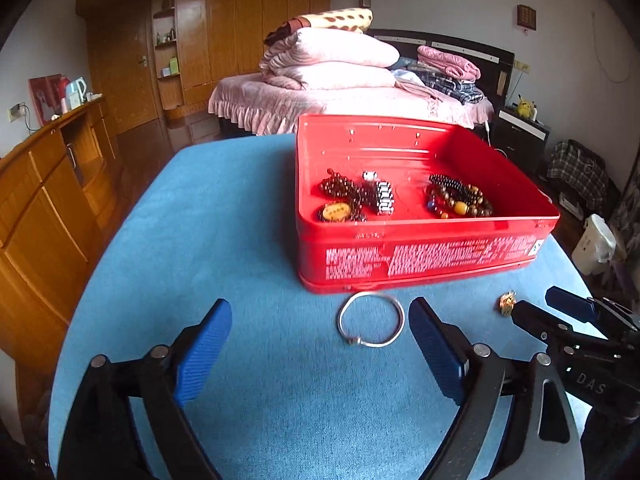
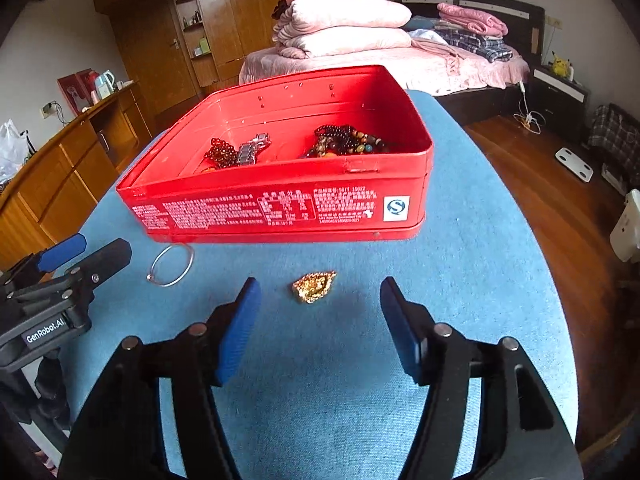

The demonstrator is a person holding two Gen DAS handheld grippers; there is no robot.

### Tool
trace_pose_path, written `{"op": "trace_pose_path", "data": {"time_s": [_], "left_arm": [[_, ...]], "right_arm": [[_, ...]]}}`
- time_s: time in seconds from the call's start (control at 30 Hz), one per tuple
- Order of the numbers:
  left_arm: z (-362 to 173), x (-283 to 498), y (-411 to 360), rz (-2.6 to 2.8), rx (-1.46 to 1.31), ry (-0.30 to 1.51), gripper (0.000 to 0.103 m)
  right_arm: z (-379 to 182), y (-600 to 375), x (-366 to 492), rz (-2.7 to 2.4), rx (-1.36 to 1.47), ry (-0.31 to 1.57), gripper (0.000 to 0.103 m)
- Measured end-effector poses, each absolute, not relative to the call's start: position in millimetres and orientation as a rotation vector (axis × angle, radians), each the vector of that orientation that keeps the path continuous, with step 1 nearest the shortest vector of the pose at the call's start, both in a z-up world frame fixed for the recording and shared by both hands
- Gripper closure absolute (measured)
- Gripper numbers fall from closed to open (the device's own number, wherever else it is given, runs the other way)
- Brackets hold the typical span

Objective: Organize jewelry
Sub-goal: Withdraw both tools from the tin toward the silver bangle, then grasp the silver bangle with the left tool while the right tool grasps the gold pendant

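On the round table covered in blue cloth (image 1: 240,208) stands an open red rectangular metal tin with white print on its side wall (image 1: 420,256), and it already holds two heaps of jewelry: dark beaded strings with an amber oval pendant and a silver link band (image 1: 360,198) on one side, and brown and coloured bead bracelets (image 1: 458,200) on the other. Two pieces lie outside it on the cloth: a thin silver wire bangle (image 1: 370,320) just in front of the tin's near wall, and a small crumpled gold ornament (image 2: 314,287) a little further out. The step in hand looks like the approach for picking up these last two pieces, one to each hand. The left gripper (image 1: 320,344) has its jaws spread wide and empty, angled down at the cloth, with the bangle lying ahead of them and nearer its right-side finger than its left. The right gripper (image 2: 316,320) has its jaws parted about halfway, also empty, with the gold ornament lying ahead and roughly centred between the blue pads. Neither piece is touched. The next move, as I judge it, calls for each gripper to come forward and down until its pads flank its piece, the left shifting sideways to centre the bangle, then to close gently; the thin wire sitting flat on soft cloth may be hard to catch.
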State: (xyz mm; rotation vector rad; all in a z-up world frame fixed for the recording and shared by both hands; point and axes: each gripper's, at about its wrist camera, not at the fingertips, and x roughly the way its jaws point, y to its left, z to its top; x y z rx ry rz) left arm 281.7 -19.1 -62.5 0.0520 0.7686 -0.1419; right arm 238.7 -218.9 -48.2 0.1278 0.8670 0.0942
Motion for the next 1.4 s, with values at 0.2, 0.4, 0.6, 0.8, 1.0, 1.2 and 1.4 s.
{"op": "trace_pose_path", "data": {"time_s": [0.2, 0.4, 0.6, 0.8, 1.0, 1.2, 1.4], "left_arm": [[-70, 280, -15, -0.137, 0.044, 0.773, 0.013], [-77, 282, -10, -0.133, 0.035, 0.785, 0.012], [-81, 283, -6, -0.133, 0.022, 0.800, 0.012], [-82, 285, -4, -0.136, 0.012, 0.809, 0.012], [-82, 285, -7, -0.152, 0.007, 0.817, 0.012], [-84, 283, -11, -0.173, 0.010, 0.825, 0.012], [-87, 286, -14, -0.197, -0.001, 0.849, 0.012]], "right_arm": [[-58, -216, 243, 0.104, 0.113, 0.880, 0.042], [-59, -216, 245, 0.106, 0.105, 0.882, 0.042], [-60, -212, 248, 0.098, 0.088, 0.888, 0.047], [-60, -207, 250, 0.094, 0.064, 0.893, 0.063], [-61, -201, 254, 0.102, 0.049, 0.899, 0.078], [-59, -201, 249, 0.115, 0.050, 0.895, 0.082], [-56, -213, 235, 0.096, 0.069, 0.889, 0.082]]}}
